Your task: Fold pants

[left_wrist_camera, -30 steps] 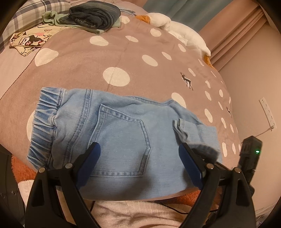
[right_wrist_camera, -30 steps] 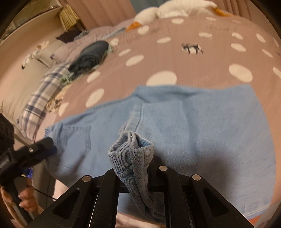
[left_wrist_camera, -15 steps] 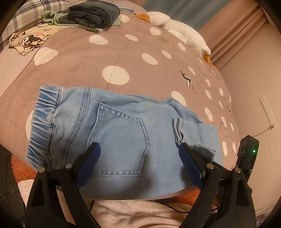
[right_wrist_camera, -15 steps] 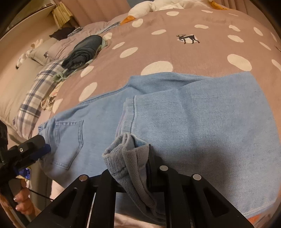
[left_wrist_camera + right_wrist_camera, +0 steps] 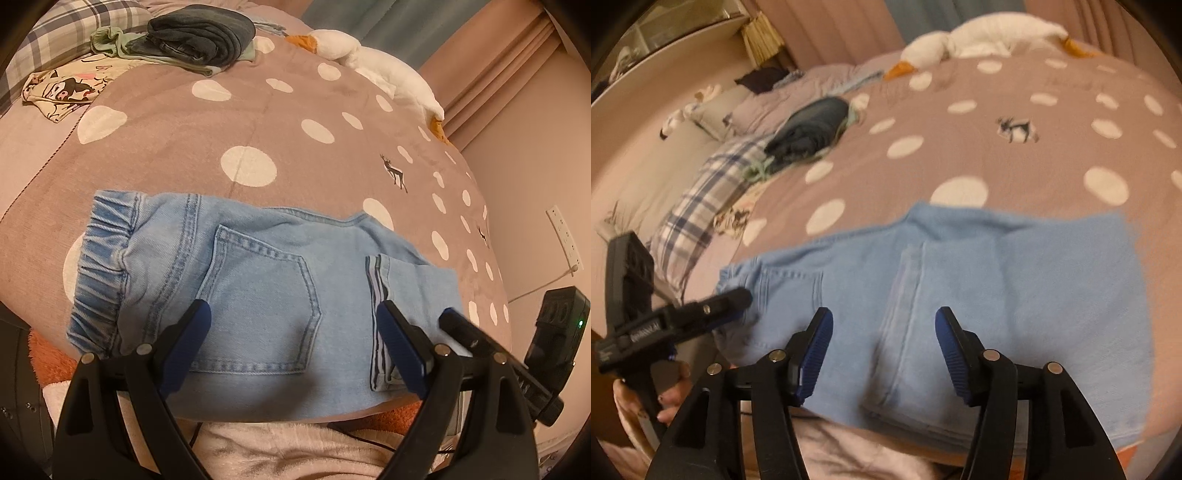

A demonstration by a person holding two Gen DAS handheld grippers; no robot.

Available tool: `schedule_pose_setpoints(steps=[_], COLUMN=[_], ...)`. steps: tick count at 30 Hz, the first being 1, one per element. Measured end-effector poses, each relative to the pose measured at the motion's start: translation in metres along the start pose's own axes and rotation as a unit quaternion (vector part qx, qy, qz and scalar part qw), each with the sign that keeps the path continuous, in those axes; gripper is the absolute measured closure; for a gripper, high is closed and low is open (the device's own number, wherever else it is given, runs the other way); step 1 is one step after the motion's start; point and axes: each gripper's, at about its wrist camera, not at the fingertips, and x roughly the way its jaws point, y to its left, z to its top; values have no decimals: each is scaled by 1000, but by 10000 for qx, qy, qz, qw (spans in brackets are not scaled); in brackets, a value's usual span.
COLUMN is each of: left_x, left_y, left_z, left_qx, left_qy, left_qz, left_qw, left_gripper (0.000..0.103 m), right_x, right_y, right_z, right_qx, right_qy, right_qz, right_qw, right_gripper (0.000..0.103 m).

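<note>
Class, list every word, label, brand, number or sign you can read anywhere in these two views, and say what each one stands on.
No text can be read for certain.
Left gripper: a pale printed label on its body in the right wrist view, too blurred to read.
Cartoon-print cloth: dark drawn figures and perhaps small lettering, too small to read.
Jeans: no label or tag in view.
Dotted blanket: only deer figures and dots, no words.

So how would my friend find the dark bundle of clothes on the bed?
Start at the spotted brown blanket and look past the light blue jeans toward the plaid pillow. The dark folded clothes sit there, the only charcoal pile.
</note>
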Motion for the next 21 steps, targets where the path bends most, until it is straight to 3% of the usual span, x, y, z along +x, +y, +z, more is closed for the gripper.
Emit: schedule_pose_setpoints(steps=[6,10,15,21], left_x=[5,7,11,19], left_y=[-1,-1,-5,-9], left_z=[-1,-2,-3,-4], left_qx=[4,-2,39,67], left_qy=[78,99,149,260], left_qz=[10,14,12,1], left_qw=[10000,9999,9999,9996], left_gripper=[12,12,12,12], right_x=[5,11,20,23], right_y=[-30,-47,-58,-50], right_z=[0,-3,-12,-19], right_qx=[286,379,480,235], right_qy=[-55,49,281,200], right_qz=[-881,-1239,-1324,-1580], right_qw=[9957,9916,9896,9870], right_gripper=[44,49,49,49])
